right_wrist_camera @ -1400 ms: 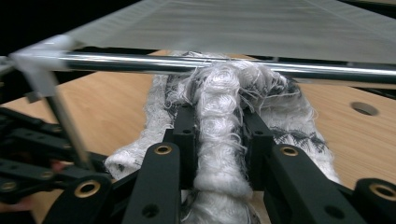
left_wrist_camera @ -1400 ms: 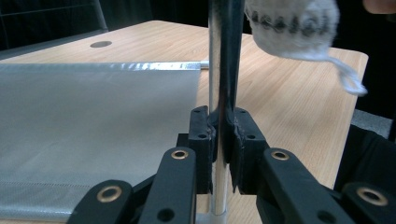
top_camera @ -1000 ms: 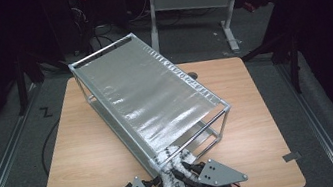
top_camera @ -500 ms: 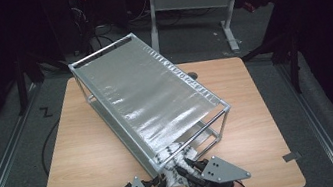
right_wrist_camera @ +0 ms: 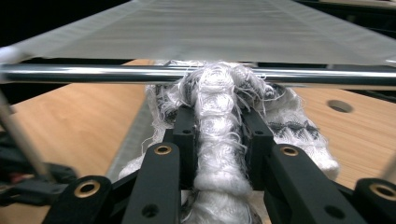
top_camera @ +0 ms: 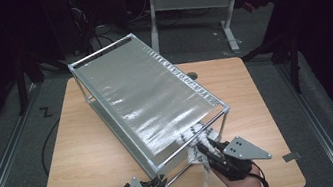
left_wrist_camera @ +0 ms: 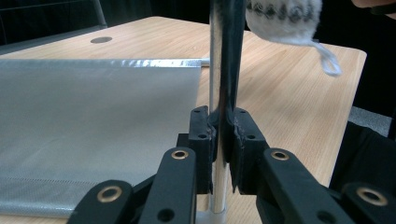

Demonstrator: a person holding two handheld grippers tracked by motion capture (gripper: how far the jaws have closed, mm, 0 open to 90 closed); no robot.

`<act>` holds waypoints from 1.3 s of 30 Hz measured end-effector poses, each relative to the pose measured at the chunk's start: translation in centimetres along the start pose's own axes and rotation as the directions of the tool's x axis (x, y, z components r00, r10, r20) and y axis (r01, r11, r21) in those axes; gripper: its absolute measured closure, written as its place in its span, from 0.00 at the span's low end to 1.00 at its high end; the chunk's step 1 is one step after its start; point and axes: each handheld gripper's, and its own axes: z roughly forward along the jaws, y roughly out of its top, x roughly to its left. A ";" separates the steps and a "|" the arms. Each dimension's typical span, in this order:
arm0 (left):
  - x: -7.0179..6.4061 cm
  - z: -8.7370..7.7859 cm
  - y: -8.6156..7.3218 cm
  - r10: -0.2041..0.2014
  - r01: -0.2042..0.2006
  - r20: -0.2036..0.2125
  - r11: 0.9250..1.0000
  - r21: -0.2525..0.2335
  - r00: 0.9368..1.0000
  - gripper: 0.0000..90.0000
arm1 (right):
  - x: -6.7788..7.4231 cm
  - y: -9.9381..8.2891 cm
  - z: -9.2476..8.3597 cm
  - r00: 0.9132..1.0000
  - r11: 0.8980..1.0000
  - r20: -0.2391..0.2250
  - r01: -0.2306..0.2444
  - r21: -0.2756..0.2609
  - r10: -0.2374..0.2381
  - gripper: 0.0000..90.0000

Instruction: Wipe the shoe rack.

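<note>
Both grippers: black two-jaw linkage bodies w/ brass-ringed pivot holes. Left gripper (top_camera: 160,180) carried a grey three-cornered plate w/ dark screw dots and a black cable. Right gripper (top_camera: 203,147) bore a larger grey plate; black wrist strap.

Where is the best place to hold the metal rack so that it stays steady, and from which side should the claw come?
Probably the near corner post of the metal rack, low down, approached level from the person's side of the table. The post is thin, round and upright, so two jaws close squarely across it. The left claw is shut on it this way.
</note>
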 end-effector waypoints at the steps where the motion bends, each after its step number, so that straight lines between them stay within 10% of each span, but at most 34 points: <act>1: 0.0 0.0 0.0 0.000 0.000 0.000 1.000 0.000 1.000 0.90 | -0.4 0.0 0.0 1.000 1.000 0.012 -0.010 -0.001 0.010 0.81; 15: -0.2 -0.4 0.0 -0.002 0.002 0.005 1.000 0.005 1.000 0.90 | -6.3 -0.3 -1.3 0.979 0.992 0.163 -0.118 -0.049 0.125 0.81; 39: -0.1 -0.4 0.0 0.007 -0.007 0.019 1.000 0.008 1.000 0.90 | -6.4 -1.5 -0.5 0.974 0.996 0.209 -0.088 0.016 0.083 0.81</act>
